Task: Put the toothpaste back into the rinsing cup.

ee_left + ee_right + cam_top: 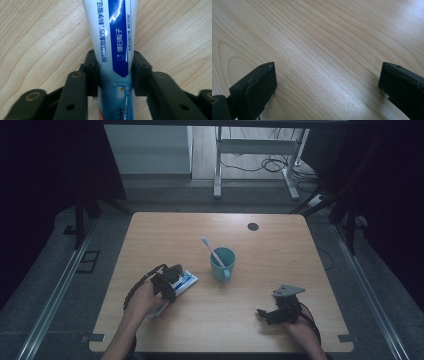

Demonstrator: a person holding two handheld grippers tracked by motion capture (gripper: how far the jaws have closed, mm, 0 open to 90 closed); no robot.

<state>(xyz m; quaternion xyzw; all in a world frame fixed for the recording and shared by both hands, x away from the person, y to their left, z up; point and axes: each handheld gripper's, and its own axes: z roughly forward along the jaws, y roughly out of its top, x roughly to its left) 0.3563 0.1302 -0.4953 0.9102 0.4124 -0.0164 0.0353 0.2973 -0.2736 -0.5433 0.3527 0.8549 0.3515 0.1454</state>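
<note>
Toothpaste tube [113, 50] sits right between your left gripper [115, 72]'s jaws, and they're pressed against both its sides — you've got it clamped. It's a white and blue tube with printed characters, lying flat on the wooden table [280, 255], running away from the camera in the left gripper view. From the high view, your left gripper [171, 279] is at the near-left part of the table, with your left hand [145, 300] behind it and the tube [186, 281] poking out toward the middle of the table.

Over on your side's right, your right gripper [270, 312] rests low over the near-right table area, well apart from everything else. In the right gripper view its jaws stand wide apart with bare wood grain between them — nothing held there.

Moving farther out, a teal mug [222, 264] stands upright near the table's centre, just beyond and to the right of the tube's end. A pink and white toothbrush [212, 251] leans in it, head up and tilted toward the far left.

Farther still, a small dark round spot [253, 226] marks the table's far edge.
</note>
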